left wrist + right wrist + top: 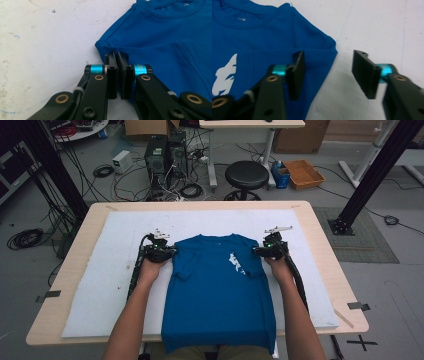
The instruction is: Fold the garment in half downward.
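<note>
A blue T-shirt (220,295) with a white print lies flat on the white mat (100,285), collar away from me, sleeves folded inward, hem hanging over the near table edge. My left gripper (170,252) sits at the shirt's left shoulder corner. In the left gripper view the shirt (162,37) meets the tips of that gripper (117,56), whose jaws are shut with only a thin slit between them, pinching the fold's edge. My right gripper (257,251) is at the right shoulder. Seen close, this gripper (328,53) stands open, one jaw over the shirt (262,32), the other over bare mat.
The mat covers most of the wooden table (55,320), with bare white areas left and right of the shirt. Beyond the far edge stand a black stool (246,175), computer towers (165,152), cables and a cardboard tray (303,173). Black frame posts rise at both sides.
</note>
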`<act>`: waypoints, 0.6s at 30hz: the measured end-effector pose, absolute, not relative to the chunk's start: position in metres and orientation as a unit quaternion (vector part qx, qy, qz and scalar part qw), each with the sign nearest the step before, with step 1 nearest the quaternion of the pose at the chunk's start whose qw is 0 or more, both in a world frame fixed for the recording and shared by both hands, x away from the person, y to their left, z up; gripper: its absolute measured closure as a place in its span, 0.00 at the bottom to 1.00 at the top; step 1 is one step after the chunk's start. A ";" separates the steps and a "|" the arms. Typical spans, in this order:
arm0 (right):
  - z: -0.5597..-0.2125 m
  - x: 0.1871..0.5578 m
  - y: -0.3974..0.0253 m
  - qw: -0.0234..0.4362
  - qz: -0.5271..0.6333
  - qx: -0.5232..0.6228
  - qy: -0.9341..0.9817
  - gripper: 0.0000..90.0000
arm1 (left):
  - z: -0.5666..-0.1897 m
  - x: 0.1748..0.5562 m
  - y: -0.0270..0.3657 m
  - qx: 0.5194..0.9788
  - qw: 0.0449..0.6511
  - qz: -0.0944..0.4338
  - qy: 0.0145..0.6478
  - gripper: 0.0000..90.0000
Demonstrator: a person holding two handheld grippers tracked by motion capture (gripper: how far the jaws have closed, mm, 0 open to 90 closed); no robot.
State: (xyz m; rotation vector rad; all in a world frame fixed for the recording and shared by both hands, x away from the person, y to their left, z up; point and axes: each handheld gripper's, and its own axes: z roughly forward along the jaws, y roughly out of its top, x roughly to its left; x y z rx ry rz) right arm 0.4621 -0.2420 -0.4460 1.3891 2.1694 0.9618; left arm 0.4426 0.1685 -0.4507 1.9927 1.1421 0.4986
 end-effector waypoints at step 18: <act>-0.423 0.426 -0.252 0.194 0.427 0.442 0.765 0.97 | -0.428 0.410 0.195 0.717 0.525 0.146 0.435 0.97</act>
